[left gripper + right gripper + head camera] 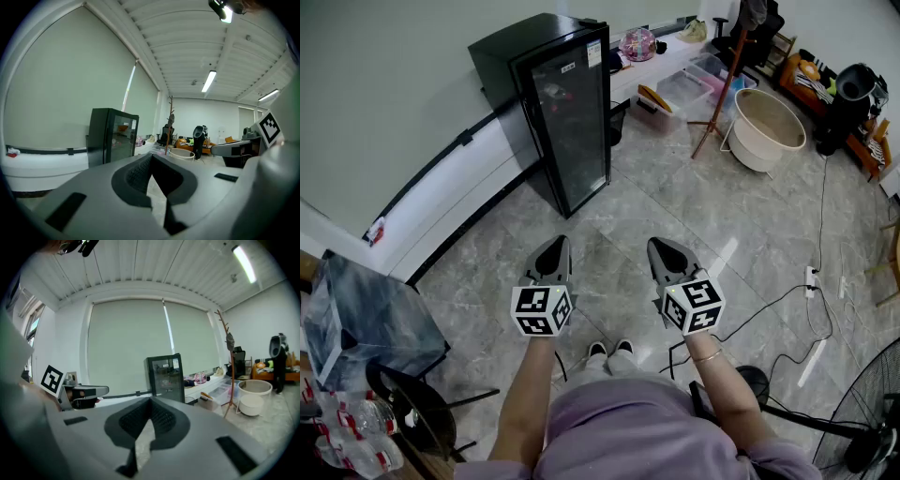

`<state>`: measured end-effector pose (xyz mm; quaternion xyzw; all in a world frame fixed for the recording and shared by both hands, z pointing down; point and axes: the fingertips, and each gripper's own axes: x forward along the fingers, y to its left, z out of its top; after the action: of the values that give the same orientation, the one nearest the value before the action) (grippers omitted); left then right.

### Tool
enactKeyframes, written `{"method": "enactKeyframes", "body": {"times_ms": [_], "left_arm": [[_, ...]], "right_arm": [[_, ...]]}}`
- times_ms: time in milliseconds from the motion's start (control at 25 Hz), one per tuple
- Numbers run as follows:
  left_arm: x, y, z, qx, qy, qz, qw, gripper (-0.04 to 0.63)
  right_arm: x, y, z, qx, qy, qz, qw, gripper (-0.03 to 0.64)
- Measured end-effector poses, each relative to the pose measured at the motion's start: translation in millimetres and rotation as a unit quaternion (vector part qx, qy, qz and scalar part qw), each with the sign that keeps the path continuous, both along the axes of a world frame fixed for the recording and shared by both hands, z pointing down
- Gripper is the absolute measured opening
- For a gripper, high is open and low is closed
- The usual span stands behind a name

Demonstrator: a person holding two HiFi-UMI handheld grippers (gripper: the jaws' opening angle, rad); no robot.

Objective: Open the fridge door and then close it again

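In the head view, the black fridge (567, 122) stands by the wall with its door shut. It is well ahead of the left gripper (555, 246) and the right gripper (664, 248). In the left gripper view, the jaws are together and hold nothing. In the right gripper view, the jaws are together too, with nothing in them.

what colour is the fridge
Black, with a dark glass door; the fridge shows best in the head view.

My grey plastic left gripper (555, 246) and right gripper (660, 246) have black ribbed pads (136, 174); behind the fingers (551, 266), white black-marked cubes (542, 311), a thin bracelet (707, 356), my lilac top (628, 424).
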<state>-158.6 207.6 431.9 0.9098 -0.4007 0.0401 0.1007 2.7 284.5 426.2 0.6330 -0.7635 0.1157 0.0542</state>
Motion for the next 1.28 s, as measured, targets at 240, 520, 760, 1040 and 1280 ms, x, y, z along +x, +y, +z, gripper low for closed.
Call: {"method": "enactKeyframes", "body": {"times_ms": [240,520,760,1040,1280], "left_arm": [[11,6,7,-0.012,0.005,0.006,0.9999,0.008],[16,-3,8,-0.015,-0.003,-0.007,0.9999,0.199],[11,-21,11,-0.024,-0.002,-0.027,0.9993,0.327],[10,-80,20,-0.038,0.010,-0.044,0.9982,0.370],[16,-167,25,-0.036,0.021,-0.052,0.9978,0.371]], "right_arm": [[13,5,1,0.005,-0.003,0.004,1.000,0.003],[35,-4,0,0.005,-0.010,0.009,1.000,0.157],[43,-18,1,0.004,-0.024,0.000,1.000,0.280],[55,-70,7,0.004,-0.032,-0.002,0.999,0.359],[65,-148,12,0.001,-0.029,-0.005,1.000,0.390]]}}
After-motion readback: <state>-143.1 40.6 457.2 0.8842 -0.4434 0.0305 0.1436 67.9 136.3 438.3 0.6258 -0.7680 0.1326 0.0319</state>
